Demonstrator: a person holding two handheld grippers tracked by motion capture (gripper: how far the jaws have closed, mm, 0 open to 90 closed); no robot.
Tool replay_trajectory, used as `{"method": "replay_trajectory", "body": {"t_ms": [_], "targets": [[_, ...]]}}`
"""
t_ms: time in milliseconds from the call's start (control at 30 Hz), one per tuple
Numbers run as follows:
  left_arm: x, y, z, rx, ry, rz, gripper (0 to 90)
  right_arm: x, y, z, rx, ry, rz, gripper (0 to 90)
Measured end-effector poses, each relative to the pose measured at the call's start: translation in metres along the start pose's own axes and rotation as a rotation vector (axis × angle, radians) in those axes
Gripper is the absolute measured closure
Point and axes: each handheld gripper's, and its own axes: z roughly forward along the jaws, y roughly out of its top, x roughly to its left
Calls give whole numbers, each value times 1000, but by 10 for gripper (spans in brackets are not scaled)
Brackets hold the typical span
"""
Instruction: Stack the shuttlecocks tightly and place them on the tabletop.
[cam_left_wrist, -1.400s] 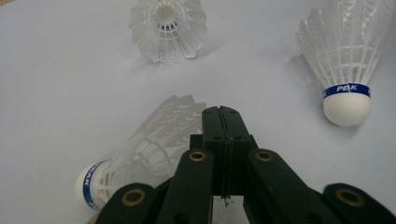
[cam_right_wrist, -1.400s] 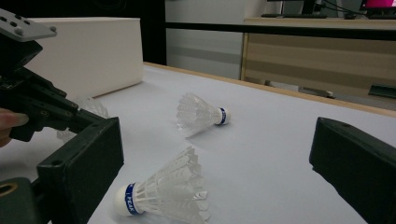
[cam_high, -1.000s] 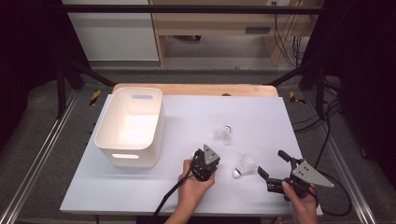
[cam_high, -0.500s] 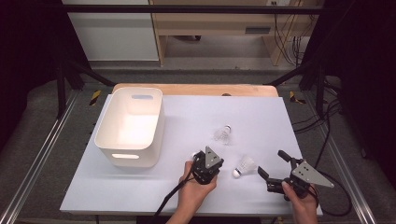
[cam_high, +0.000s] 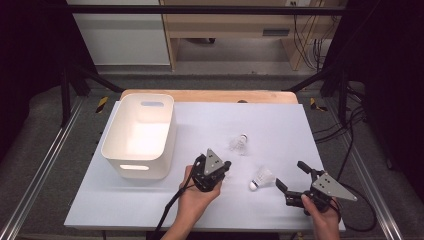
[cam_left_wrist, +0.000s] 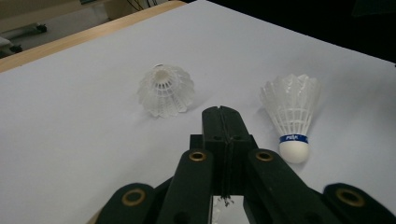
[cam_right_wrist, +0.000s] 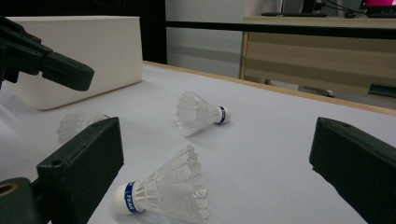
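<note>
Two white feather shuttlecocks lie on the white table top: the far one (cam_high: 240, 143) (cam_left_wrist: 166, 91) (cam_right_wrist: 198, 112) and the near one (cam_high: 262, 177) (cam_left_wrist: 292, 112) (cam_right_wrist: 163, 193), whose cork has a blue band. In the right gripper view a third shuttlecock (cam_right_wrist: 77, 123) lies under the left gripper, partly behind my own jaw. My left gripper (cam_high: 225, 165) (cam_left_wrist: 224, 116) (cam_right_wrist: 81, 74) hovers above the table, shut, with nothing visible between its jaws. The right gripper (cam_high: 289, 174) (cam_right_wrist: 215, 140) stands open, low, just right of the near shuttlecock.
A white plastic bin (cam_high: 112, 150) (cam_right_wrist: 107, 51) with cut-out handles stands at the table's left. A wooden strip (cam_high: 210, 95) runs along the far edge. Cables trail from both grippers toward the near edge.
The left gripper has risen a little and shifted slightly left, still shut. The right gripper and the two shuttlecocks in the high view have kept their places.
</note>
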Motion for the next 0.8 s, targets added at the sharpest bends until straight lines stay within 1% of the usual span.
{"method": "replay_trajectory", "body": {"t_ms": [67,100,167,233,267,300,333,367,400,467,533,600,667,733,800], "targets": [[5,-1,-2,-2,0,-5,900,0,0,0,0,0,1,33],[6,-2,-2,-5,-4,-11,900,0,-1,1,0,0,-8,33],[10,-5,-3,-4,-8,-1,885,0,-1,1,0,0,-7,33],[11,-8,-3,-39,-17,6,806,0,-1,1,3,1,-3,33],[11,-9,-2,-52,-17,19,700,0,-1,1,4,-1,-2,33],[11,-10,-1,-55,-15,33,700,0,-1,1,4,-1,-2,33],[11,-12,0,-60,-22,46,652,0,-1,1,5,-2,-4,33],[11,-13,1,-61,-22,47,586,0,-1,1,5,-2,-1,33],[10,-14,2,-67,-15,49,545,0,-1,1,6,-3,0,33],[10,-16,2,-71,-19,44,448,0,-1,1,8,-4,-3,33],[10,-19,4,-58,-20,51,402,0,-2,1,9,-5,0,33],[10,-23,6,-37,-21,67,325,0,-2,1,9,-4,4,33],[10,-26,8,-21,-27,72,258,0,-2,1,11,-4,1,33],[9,-29,10,3,-38,83,153,1,-2,1,14,-5,1,33],[9,-32,12,16,-35,98,113,0,-2,2,14,-5,0,33]]}}
